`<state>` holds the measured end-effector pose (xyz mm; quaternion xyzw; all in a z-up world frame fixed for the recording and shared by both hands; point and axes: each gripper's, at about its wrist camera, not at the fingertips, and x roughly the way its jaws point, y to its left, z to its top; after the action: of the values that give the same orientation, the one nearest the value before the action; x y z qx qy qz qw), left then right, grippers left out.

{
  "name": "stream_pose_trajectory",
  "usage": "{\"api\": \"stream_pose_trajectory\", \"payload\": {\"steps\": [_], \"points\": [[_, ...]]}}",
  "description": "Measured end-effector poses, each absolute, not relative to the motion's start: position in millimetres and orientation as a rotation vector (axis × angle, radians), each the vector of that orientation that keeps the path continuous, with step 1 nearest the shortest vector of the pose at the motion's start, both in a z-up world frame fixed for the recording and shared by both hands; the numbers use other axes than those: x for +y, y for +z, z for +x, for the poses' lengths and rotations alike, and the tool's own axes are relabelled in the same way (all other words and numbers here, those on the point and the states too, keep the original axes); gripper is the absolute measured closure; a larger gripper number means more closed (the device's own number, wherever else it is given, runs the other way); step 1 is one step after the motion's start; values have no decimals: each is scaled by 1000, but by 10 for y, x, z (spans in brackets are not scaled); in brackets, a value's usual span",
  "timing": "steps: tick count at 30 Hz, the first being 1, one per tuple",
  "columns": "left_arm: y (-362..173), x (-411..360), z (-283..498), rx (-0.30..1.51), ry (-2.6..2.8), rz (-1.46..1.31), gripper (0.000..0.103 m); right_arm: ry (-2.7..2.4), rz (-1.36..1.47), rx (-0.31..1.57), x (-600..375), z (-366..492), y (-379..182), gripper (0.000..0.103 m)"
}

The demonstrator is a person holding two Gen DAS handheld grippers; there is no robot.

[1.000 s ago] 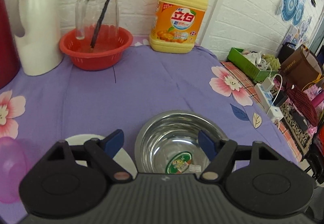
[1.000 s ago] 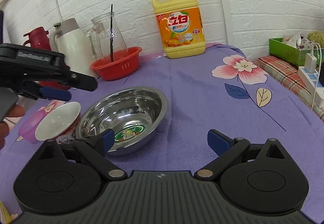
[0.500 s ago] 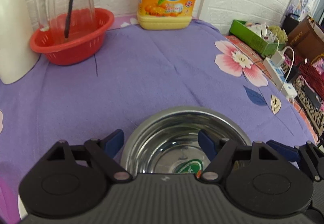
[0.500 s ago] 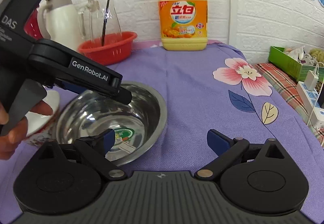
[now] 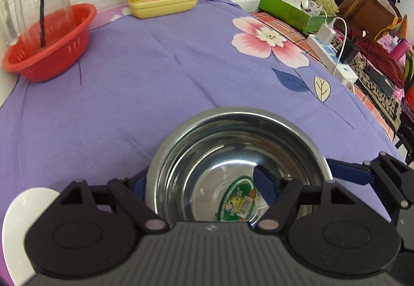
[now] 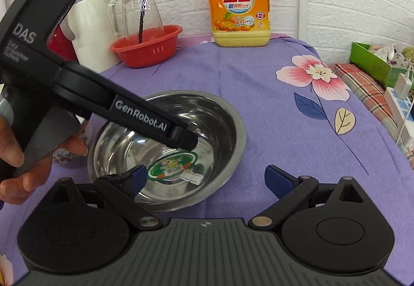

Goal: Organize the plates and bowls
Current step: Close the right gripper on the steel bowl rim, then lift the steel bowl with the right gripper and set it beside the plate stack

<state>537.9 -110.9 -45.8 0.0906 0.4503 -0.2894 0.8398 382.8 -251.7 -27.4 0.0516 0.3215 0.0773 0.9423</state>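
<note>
My left gripper (image 5: 200,186) spread wide astride the steel bowl (image 5: 240,156) rim, my right gripper (image 6: 204,178) open beside it, white bowl (image 5: 23,229) only in left view.

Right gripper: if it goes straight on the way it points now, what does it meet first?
Probably bare purple tablecloth: the right gripper has one finger at the steel bowl rim, so the bowl could catch first. Depth is unclear.

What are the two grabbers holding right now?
Nothing yet. The left gripper is open astride the steel bowl's near rim, one finger inside. The right gripper is open, too.
</note>
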Motion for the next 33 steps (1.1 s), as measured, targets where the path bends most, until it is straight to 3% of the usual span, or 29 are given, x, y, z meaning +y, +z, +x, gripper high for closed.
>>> {"api": "stream_pose_trajectory", "payload": {"steps": [6,8,9,12,23,33], "points": [[-560,-1127,5403,952,-594,212,32,160,149,639,-2539,3894,-386,0],[-561,-1148,5358,922,-616,241,40,163,130,617,-2527,3889,-396,0],[-559,-1159,5339,911,-628,247,42,168,116,610,-2515,3880,-393,17],[-541,-1163,5331,909,-608,229,54,160,99,607,-2521,3868,-387,22],[-133,-949,4781,890,-592,146,56,164,101,545,-2510,3428,-103,23],[60,-52,3643,858,-536,48,56,305,89,497,-1974,2438,94,17]]}}
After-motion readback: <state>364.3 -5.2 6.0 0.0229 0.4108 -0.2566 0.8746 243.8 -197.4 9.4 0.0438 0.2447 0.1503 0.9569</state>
